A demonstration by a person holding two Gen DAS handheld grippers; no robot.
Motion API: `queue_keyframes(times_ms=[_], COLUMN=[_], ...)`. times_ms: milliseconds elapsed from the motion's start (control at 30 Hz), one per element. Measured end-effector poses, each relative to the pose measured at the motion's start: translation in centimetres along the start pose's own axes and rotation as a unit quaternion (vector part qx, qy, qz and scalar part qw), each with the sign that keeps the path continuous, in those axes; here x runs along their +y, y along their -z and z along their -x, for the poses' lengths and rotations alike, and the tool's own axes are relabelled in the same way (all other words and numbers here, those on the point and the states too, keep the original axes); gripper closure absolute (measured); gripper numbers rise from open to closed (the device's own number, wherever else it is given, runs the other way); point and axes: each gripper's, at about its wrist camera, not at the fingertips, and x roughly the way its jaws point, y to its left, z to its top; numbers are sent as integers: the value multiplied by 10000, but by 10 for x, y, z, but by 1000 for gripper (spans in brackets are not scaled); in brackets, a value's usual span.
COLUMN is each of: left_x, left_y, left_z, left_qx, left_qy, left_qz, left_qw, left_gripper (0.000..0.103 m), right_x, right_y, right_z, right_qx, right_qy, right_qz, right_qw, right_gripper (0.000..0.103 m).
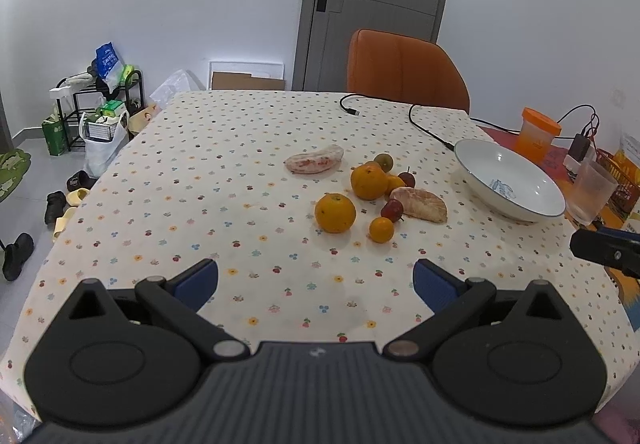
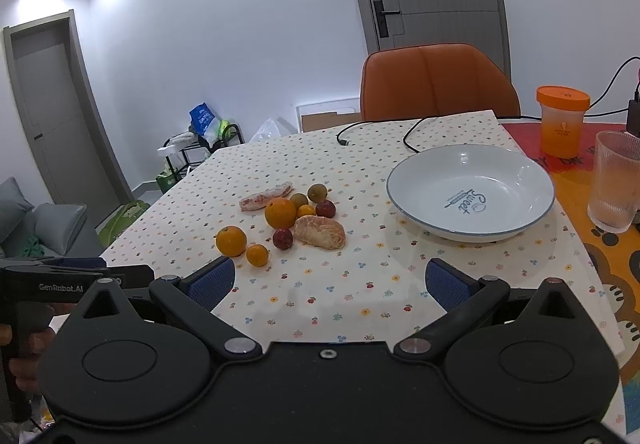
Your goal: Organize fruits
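A cluster of fruit lies mid-table: two big oranges point(image 1: 335, 212) point(image 1: 369, 180), a small orange point(image 1: 381, 229), red plums point(image 1: 392, 209), a green-brown fruit point(image 1: 383, 162), a peeled citrus chunk point(image 1: 420, 204) and a pink peeled segment point(image 1: 314, 160). An empty white bowl point(image 1: 508, 179) stands to their right. My left gripper point(image 1: 316, 280) is open, hovering near the front edge short of the fruit. In the right wrist view the same oranges point(image 2: 231, 241) point(image 2: 281, 212), citrus chunk point(image 2: 321, 231) and bowl point(image 2: 472, 189) show, with my right gripper point(image 2: 330, 282) open and holding nothing.
A black cable point(image 1: 416, 119) trails across the far side of the table. An orange lidded cup point(image 2: 562, 121) and a ribbed glass point(image 2: 614, 181) stand right of the bowl. An orange chair point(image 2: 438, 81) sits behind the table. The left gripper's body point(image 2: 60, 284) shows at lower left.
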Motion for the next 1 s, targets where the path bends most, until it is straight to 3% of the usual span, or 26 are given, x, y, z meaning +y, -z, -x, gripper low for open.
queue_keyframes(times_ms=[1000], left_x=[-5], left_y=[-1], left_z=[-4], left_qx=[44], left_qy=[29], left_qz=[0], left_qw=[10000], left_gripper=[0], right_x=[-3], right_y=[-1], right_z=[2], right_qx=[-4], right_qy=[33], right_qz=[28], right_qw=[10000], right_gripper=[0])
